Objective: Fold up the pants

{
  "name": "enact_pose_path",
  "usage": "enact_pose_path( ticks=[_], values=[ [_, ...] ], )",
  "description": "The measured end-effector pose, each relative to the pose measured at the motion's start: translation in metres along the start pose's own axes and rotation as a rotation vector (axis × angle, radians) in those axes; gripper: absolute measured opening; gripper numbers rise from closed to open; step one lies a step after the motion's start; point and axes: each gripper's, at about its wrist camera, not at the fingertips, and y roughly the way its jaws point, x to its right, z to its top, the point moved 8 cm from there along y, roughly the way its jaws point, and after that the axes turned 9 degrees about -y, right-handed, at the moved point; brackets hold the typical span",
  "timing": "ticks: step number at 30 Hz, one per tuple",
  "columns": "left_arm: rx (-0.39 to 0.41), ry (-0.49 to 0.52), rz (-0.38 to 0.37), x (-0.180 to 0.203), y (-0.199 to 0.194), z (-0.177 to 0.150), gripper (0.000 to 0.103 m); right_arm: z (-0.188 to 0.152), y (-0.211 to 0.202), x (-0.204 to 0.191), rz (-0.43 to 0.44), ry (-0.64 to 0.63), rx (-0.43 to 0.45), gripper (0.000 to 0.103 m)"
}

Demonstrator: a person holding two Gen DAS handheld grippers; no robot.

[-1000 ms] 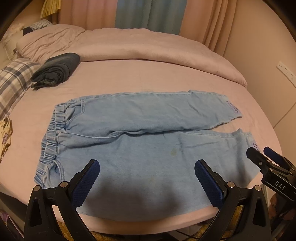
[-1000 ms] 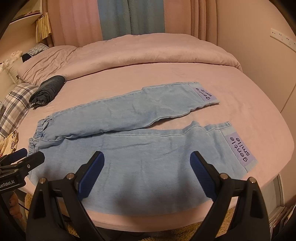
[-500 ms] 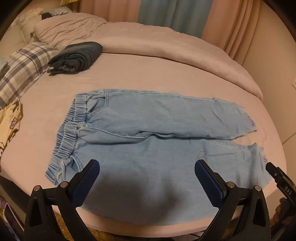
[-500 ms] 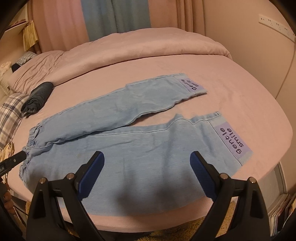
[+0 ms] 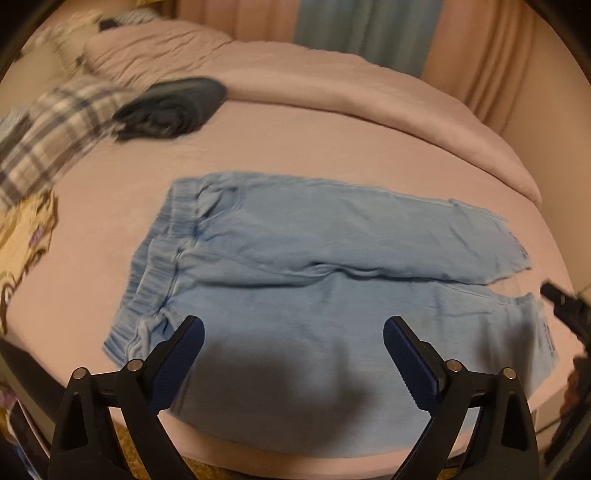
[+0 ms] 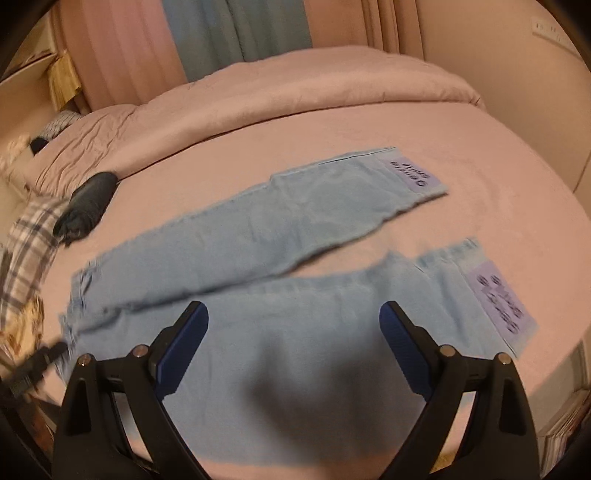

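Light blue denim pants [image 5: 314, 280] lie flat on the pink bed [image 5: 332, 140], waistband to the left, both legs stretched to the right and slightly apart; they also show in the right wrist view [image 6: 295, 295]. The cuffs carry lilac printed labels [image 6: 498, 299]. My left gripper [image 5: 293, 332] is open and empty, above the near leg close to the waistband. My right gripper [image 6: 293, 317] is open and empty, above the near leg's middle. Each gripper's tip shows at the other view's edge.
A folded dark garment [image 5: 170, 107] lies at the back left of the bed, beside a plaid pillow [image 5: 48, 129]. A rolled pink duvet [image 5: 351, 81] runs along the far side. Curtains [image 6: 236, 29] and a wall stand behind. The bed's front edge is just under the grippers.
Both grippers have shifted over the pants: the left view has swung left toward the waistband, the right view toward the cuffs. Both stay open. The pants have not moved.
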Motion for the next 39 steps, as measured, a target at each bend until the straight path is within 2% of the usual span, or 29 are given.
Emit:
enact_pose_path(
  ticks=[3,6,10,13,17,20,21,22,23,24,26,29,31,34,36,39],
  values=[
    [-0.044,-0.048,-0.013,-0.015,0.008,-0.005,0.098,0.029,0.033,-0.004,0.030,0.046,-0.042,0.095],
    [-0.062,-0.069,0.003,-0.024,0.012,-0.008,0.098,0.061,0.075,-0.015,0.100,0.118,-0.109,0.095],
    [-0.087,-0.108,-0.008,-0.032,0.017,-0.010,0.098,0.100,0.131,-0.033,0.082,0.183,-0.190,0.095],
    [-0.104,-0.125,-0.002,-0.038,0.020,-0.011,0.098,0.125,0.171,-0.043,0.021,0.186,-0.225,0.095],
    [-0.107,-0.138,0.006,-0.045,0.022,-0.010,0.098,0.132,0.221,-0.034,-0.101,0.230,-0.303,0.094],
    [-0.116,-0.146,0.014,-0.050,0.025,-0.011,0.098,0.128,0.245,-0.023,-0.237,0.164,-0.327,0.098],
    [-0.118,-0.150,0.018,-0.052,0.027,-0.010,0.098,0.130,0.246,-0.024,-0.255,0.137,-0.318,0.096],
    [-0.119,-0.153,0.019,-0.053,0.028,-0.011,0.098,0.131,0.245,-0.026,-0.272,0.121,-0.307,0.093],
    [-0.120,-0.159,0.018,-0.054,0.029,-0.010,0.098,0.132,0.242,-0.026,-0.282,0.125,-0.297,0.078],
    [-0.120,-0.164,0.015,-0.054,0.029,-0.009,0.098,0.134,0.236,-0.025,-0.296,0.131,-0.273,0.046],
    [-0.111,-0.173,0.003,-0.055,0.027,-0.006,0.098,0.138,0.221,-0.015,-0.350,0.143,-0.233,0.016],
    [-0.084,-0.194,-0.028,-0.057,0.021,0.000,0.098,0.138,0.204,-0.014,-0.255,0.133,-0.189,0.004],
    [-0.064,-0.204,-0.044,-0.058,0.018,0.007,0.098,0.135,0.179,-0.016,-0.159,0.160,-0.115,0.004],
    [-0.031,-0.229,-0.102,-0.053,0.010,0.019,0.098,0.129,0.113,-0.022,-0.006,0.190,0.050,0.003],
    [-0.021,-0.251,-0.156,-0.047,0.008,0.029,0.098,0.112,0.059,-0.025,0.100,0.213,0.150,0.003],
    [0.002,-0.281,-0.222,-0.038,0.008,0.045,0.098,0.069,0.001,-0.029,0.163,0.216,0.217,0.003]
  ],
)
